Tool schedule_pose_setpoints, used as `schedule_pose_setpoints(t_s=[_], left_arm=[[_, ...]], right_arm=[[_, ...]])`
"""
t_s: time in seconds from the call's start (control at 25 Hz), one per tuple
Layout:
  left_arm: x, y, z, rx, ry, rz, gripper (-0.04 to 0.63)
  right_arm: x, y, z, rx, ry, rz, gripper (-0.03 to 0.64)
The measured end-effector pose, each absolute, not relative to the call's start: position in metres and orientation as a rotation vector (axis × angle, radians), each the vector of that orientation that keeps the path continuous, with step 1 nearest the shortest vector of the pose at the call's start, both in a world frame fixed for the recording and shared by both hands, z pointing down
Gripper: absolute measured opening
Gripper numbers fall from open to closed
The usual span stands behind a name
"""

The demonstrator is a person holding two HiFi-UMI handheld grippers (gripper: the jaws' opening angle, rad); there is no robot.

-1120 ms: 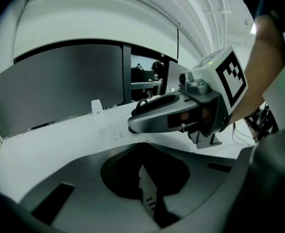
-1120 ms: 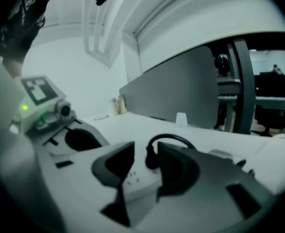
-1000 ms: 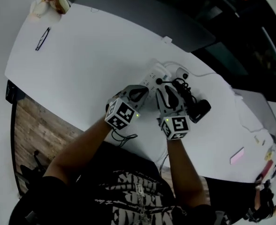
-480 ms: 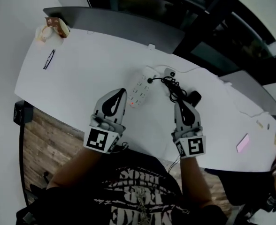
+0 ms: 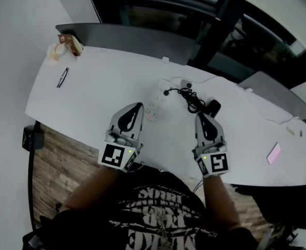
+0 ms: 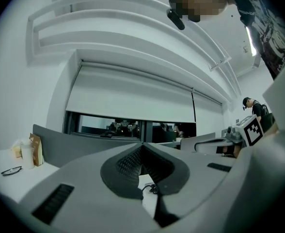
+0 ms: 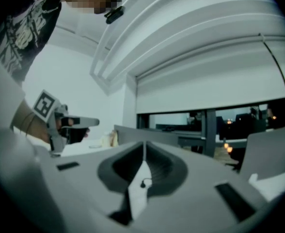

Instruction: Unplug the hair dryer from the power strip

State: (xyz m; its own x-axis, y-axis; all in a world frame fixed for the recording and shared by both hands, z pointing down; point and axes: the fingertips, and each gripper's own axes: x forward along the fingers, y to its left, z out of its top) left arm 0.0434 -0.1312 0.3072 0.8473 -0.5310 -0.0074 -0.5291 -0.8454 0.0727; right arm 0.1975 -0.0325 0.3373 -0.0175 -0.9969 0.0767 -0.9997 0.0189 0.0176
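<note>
The white power strip (image 5: 156, 102) lies on the white table (image 5: 101, 82) with a red light at its near end. The hair dryer's black plug (image 5: 166, 92) lies just beside the strip's far end, and its tangled cord (image 5: 192, 100) runs to the black hair dryer (image 5: 213, 107). My left gripper (image 5: 137, 104) hovers level, nearer to me than the strip, tips together and empty. My right gripper (image 5: 200, 116) is nearer to me than the dryer; its jaws are closing, tips meeting, with nothing between them. The left gripper (image 6: 141, 144) and right gripper (image 7: 144, 143) views look level across the room.
Glasses (image 5: 63, 77), a snack bag (image 5: 69, 43) and a cup (image 5: 54, 52) sit at the table's far left. A grey partition (image 5: 132, 38) lines the back edge. A pink item (image 5: 273, 153) lies at the right. The wooden floor (image 5: 54, 171) shows below the near edge.
Both grippers have pulled back from the power strip toward the person and risen. The right jaws have come together. The plug and cord stay on the table by the strip.
</note>
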Motion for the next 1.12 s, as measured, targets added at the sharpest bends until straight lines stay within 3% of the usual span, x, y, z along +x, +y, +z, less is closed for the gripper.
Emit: schedule_pose_setpoints(t_s=[1.12], left_arm=[[0.021,-0.119,0.297,2.97,-0.916,-0.029,0.026]], right_arm=[[0.178,-0.028,0.321,2.112,-2.219,-0.013,0.035]])
